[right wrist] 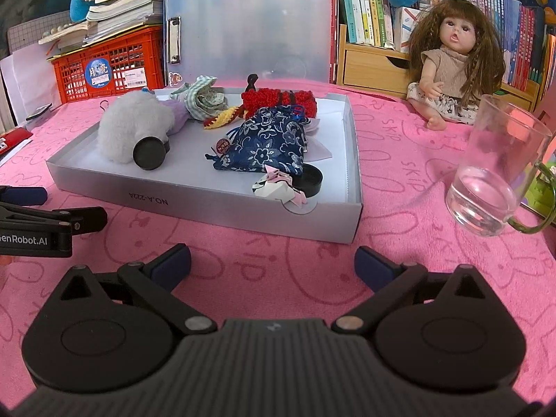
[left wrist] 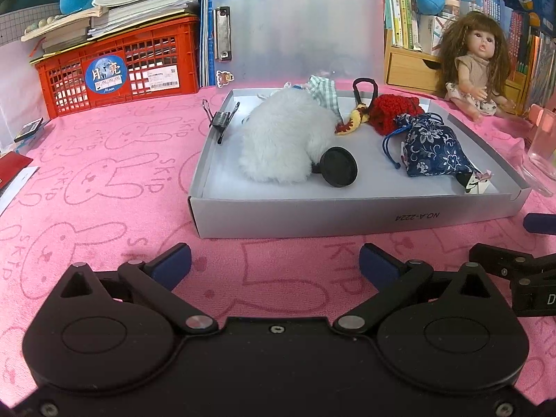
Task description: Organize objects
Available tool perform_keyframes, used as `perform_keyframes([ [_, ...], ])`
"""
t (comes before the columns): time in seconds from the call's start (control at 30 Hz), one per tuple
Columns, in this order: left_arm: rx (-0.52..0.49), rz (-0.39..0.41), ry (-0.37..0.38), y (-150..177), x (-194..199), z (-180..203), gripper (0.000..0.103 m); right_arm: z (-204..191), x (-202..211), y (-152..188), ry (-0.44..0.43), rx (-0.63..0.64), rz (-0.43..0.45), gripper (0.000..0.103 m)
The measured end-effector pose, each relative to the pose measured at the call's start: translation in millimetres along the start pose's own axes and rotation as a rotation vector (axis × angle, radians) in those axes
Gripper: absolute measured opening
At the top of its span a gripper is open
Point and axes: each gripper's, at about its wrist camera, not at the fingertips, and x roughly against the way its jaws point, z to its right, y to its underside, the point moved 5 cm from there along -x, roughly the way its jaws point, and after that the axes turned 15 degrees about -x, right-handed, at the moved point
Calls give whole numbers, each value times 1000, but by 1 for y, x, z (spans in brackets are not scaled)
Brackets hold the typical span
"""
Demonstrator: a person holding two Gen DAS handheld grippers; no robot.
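Both tools gape empty before grey tray.

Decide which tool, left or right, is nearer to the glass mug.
Right. The right tool hovers open over the pink cloth, the glass mug just ahead to its right. The left tool sits farther left, in front of the grey box.

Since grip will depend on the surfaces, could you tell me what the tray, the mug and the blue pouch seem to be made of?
Tray: likely matte grey cardboard, with folded edges and a printed code.
Mug: clear glass or possibly plastic; the cloth shows through it, and its handle is green.
Blue pouch: woven fabric with a slightly shiny floral print and a drawstring.
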Motion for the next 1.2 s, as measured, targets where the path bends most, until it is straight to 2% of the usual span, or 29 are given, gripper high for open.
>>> perform_keyframes([
  [1.2, 14, -5, -18, -1, 0, 2, 103, 0, 0, 0, 0, -1, 0, 103],
])
